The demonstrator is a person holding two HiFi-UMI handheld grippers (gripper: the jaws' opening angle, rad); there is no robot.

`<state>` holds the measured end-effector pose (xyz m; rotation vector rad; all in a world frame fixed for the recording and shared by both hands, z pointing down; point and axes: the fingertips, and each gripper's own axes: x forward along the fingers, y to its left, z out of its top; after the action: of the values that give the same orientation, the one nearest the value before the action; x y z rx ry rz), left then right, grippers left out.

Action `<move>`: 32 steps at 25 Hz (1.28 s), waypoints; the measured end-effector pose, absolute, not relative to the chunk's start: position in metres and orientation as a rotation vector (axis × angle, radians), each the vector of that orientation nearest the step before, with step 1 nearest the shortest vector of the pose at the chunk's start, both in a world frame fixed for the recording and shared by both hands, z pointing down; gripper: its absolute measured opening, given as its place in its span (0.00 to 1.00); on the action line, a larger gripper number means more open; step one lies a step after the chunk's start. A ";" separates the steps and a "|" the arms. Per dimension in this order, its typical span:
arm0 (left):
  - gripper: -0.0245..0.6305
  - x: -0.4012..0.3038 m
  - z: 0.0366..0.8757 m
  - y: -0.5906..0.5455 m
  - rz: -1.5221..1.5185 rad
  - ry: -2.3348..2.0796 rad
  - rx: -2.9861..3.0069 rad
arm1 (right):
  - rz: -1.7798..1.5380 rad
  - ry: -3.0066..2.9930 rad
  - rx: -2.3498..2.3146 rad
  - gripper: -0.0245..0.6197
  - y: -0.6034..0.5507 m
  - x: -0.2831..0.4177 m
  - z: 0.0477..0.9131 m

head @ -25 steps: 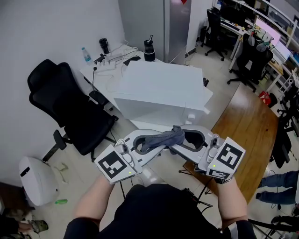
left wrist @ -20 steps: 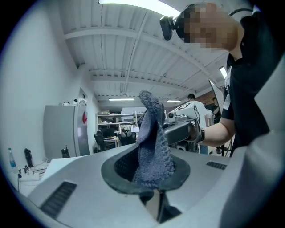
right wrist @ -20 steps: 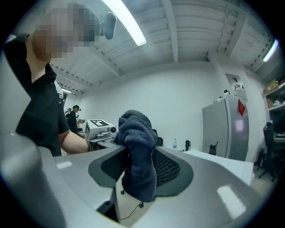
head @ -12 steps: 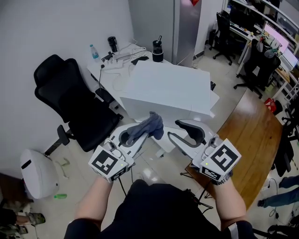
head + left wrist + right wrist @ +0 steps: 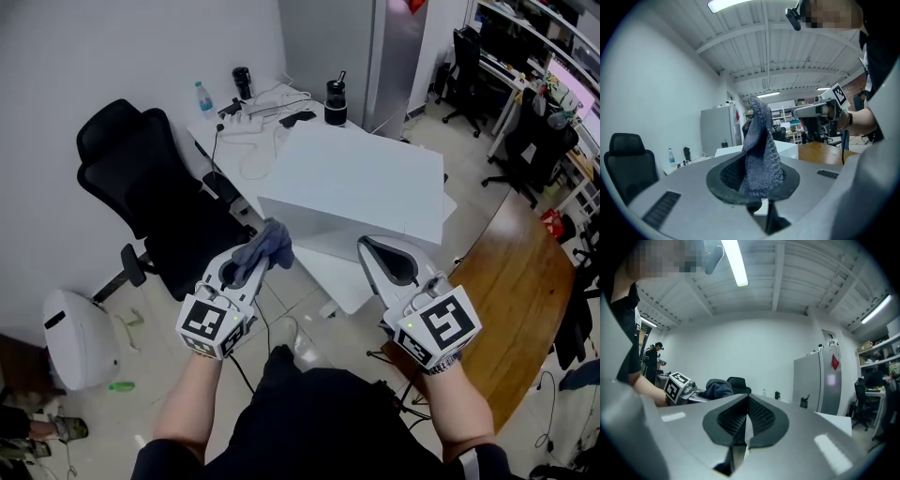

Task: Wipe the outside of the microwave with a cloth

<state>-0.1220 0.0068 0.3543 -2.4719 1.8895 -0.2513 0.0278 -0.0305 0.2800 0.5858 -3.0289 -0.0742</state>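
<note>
The microwave (image 5: 356, 183) is a plain white box on a white desk ahead of me. A grey cloth (image 5: 265, 246) is bunched in my left gripper (image 5: 255, 261), which is shut on it to the left of the microwave's near corner, apart from it. In the left gripper view the cloth (image 5: 759, 150) stands up between the dark pads (image 5: 723, 176). My right gripper (image 5: 368, 246) is shut with nothing in it, in front of the microwave's near face. In the right gripper view its pads (image 5: 761, 417) meet, and the cloth (image 5: 717, 389) shows to the left.
A black office chair (image 5: 150, 197) stands left of the desk. A bottle, cables and a black mug (image 5: 336, 101) sit at the desk's far end. A wooden table (image 5: 520, 291) is to the right, a white round bin (image 5: 80, 342) on the floor to the left.
The right gripper let go of the cloth, drew away to the right and shut. The left gripper carried the cloth off to the left and lower.
</note>
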 end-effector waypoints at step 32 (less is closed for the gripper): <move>0.12 -0.282 0.541 -0.138 -0.632 1.862 -2.670 | 0.008 -2.888 0.798 0.04 -0.179 -0.141 0.313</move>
<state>-0.2823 -0.1376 0.5409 -2.6703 1.8617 -0.6316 -0.1407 -0.1787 0.3133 0.7980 -2.8879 0.0084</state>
